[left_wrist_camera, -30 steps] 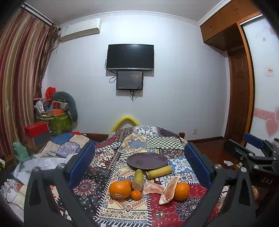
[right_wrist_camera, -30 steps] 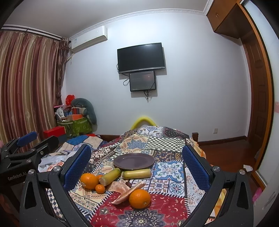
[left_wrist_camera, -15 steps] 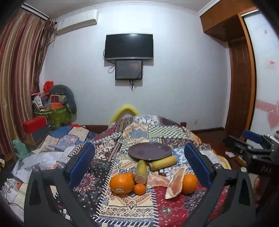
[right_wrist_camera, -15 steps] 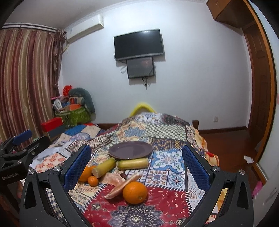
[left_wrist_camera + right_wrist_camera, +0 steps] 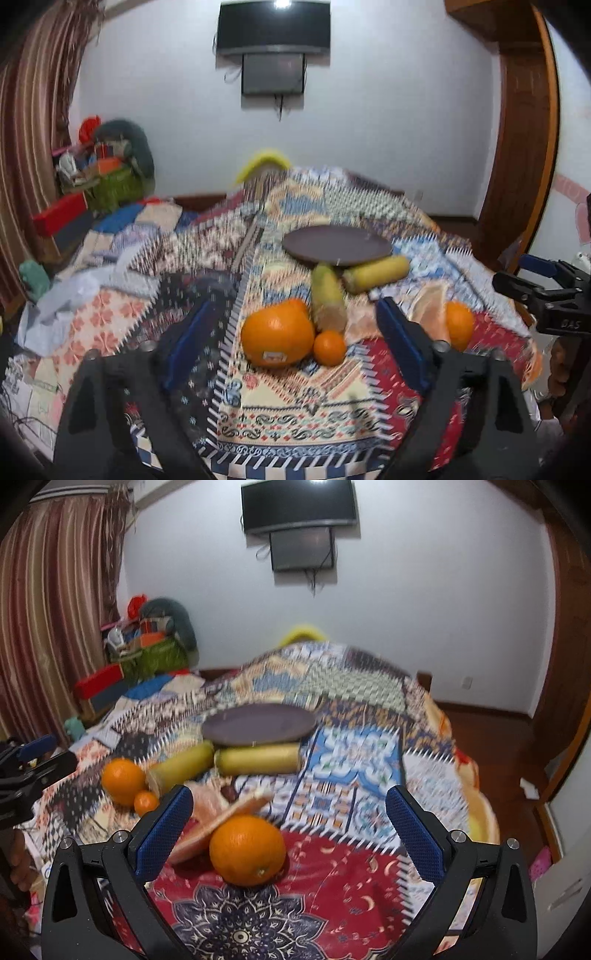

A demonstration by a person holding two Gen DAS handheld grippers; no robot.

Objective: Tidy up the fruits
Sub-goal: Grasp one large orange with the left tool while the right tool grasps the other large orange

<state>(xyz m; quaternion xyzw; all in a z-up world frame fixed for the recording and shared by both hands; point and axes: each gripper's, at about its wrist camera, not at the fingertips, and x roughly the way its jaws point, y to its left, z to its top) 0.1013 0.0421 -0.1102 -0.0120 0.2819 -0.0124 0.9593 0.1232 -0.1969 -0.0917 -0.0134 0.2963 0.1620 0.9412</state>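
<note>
Both grippers have advanced toward the fruit cluster. The left gripper (image 5: 291,332), fingers released, frames the large orange (image 5: 277,334); the right gripper (image 5: 288,829), fingers released, frames another orange (image 5: 248,850). The empty plate (image 5: 336,245) lies at 12 o'clock beyond the fruit, so no fruit is yet placed.

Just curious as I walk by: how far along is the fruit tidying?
Nothing looks done yet: the dark plate is bare. Both tongs, left and right, are open and hold nothing. Left to do: the big orange, small orange, near orange, two yellow-green pieces and peel all lie on the cloth.
</note>
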